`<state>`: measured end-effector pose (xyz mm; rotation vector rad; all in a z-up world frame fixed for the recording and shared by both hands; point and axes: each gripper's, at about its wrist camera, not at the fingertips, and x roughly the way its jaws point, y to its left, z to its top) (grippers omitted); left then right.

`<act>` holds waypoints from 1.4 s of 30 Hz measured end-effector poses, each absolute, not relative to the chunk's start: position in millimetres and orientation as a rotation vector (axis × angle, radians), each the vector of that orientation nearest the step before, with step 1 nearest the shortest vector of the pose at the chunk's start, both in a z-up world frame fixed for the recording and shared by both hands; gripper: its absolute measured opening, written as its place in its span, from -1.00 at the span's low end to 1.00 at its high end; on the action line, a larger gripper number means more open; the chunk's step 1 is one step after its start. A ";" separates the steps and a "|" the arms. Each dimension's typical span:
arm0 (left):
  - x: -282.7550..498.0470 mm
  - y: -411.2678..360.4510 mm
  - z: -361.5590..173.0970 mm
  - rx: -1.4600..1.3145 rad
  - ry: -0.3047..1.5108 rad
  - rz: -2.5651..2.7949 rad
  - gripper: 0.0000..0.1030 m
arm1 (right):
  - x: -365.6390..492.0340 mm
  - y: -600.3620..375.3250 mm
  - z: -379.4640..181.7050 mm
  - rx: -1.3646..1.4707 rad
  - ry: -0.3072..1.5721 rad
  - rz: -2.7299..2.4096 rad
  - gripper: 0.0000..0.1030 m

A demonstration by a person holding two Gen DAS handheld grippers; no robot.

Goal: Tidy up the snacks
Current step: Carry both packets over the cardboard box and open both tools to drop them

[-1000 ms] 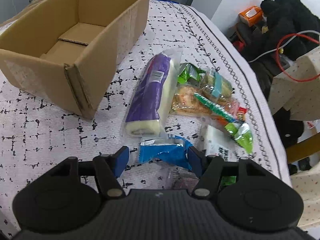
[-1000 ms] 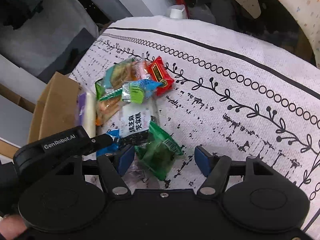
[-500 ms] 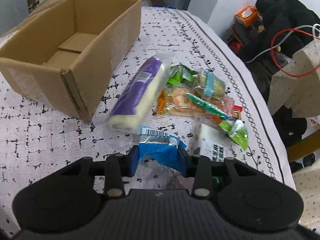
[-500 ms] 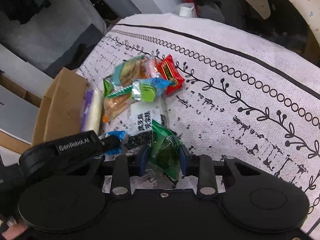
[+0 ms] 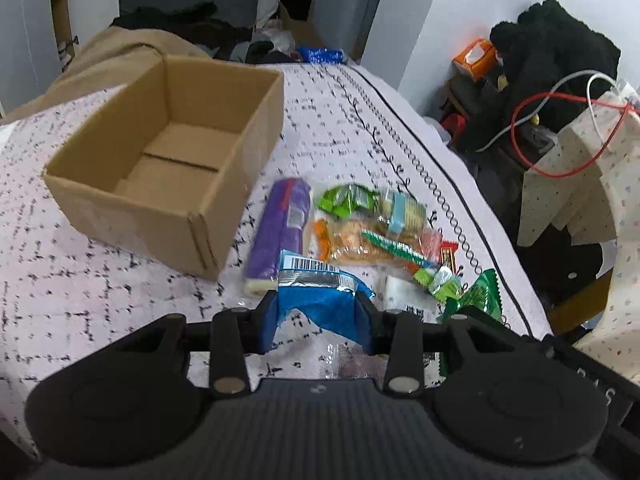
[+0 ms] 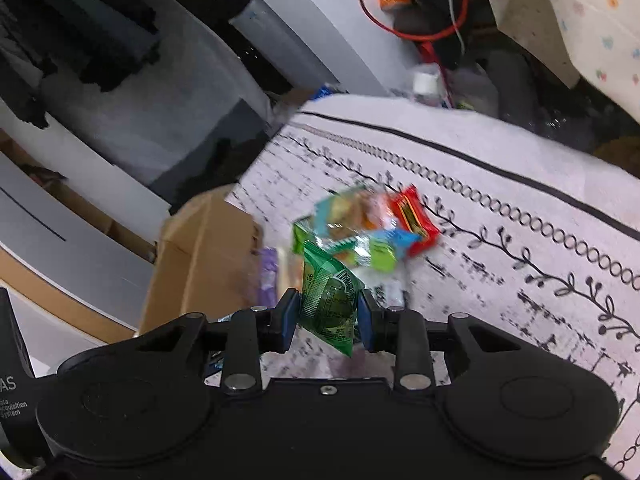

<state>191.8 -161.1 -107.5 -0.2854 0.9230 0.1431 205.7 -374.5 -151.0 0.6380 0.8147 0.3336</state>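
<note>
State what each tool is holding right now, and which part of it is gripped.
Left tool: blue snack packet, pinched across its lower end. Right tool: green snack packet, pinched at both side edges, mid-body.

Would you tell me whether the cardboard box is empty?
Empty: the cardboard box shows only its bare floor flaps inside; no snacks.

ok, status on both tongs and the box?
Left tongs shut on blue packet. Right tongs shut on green packet. Box empty, path clear.
</note>
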 end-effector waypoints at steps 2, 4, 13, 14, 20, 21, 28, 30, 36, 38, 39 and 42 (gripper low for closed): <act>190.1 -157.8 -101.2 -0.285 0.908 0.152 -0.24 | 206.7 -372.7 -145.4 0.642 0.790 0.344 -0.40; 188.1 -154.9 -94.3 -0.273 0.892 0.154 -0.24 | 208.4 -368.7 -138.7 0.638 0.764 0.362 -0.40; 185.6 -127.4 -65.9 -0.265 0.830 0.201 -0.24 | 216.5 -342.4 -115.0 0.633 0.663 0.468 -0.40; 186.1 -123.9 -64.0 -0.265 0.825 0.205 -0.24 | 218.1 -338.9 -113.2 0.634 0.656 0.476 -0.40; 189.3 -97.4 -50.3 -0.269 0.798 0.240 -0.24 | 225.7 -316.1 -110.8 0.624 0.632 0.522 -0.40; 190.0 -92.4 -48.9 -0.271 0.796 0.248 -0.24 | 227.6 -311.9 -109.3 0.624 0.627 0.533 -0.40; 197.3 -60.7 -45.5 -0.274 0.785 0.281 -0.24 | 237.8 -287.1 -97.5 0.610 0.595 0.581 -0.40; 200.2 -52.0 -46.9 -0.281 0.789 0.292 -0.24 | 242.2 -277.5 -95.1 0.593 0.594 0.598 -0.40; 211.3 -29.5 -53.5 -0.315 0.796 0.314 -0.24 | 253.0 -251.4 -96.7 0.547 0.616 0.625 -0.40; 214.9 -22.6 -56.2 -0.324 0.799 0.315 -0.24 | 255.9 -244.1 -97.8 0.536 0.622 0.635 -0.40; 217.2 -18.9 -58.1 -0.330 0.801 0.315 -0.24 | 257.7 -239.6 -98.0 0.533 0.624 0.638 -0.40; 224.8 -9.9 -64.1 -0.346 0.810 0.308 -0.24 | 262.7 -230.3 -99.7 0.533 0.635 0.645 -0.40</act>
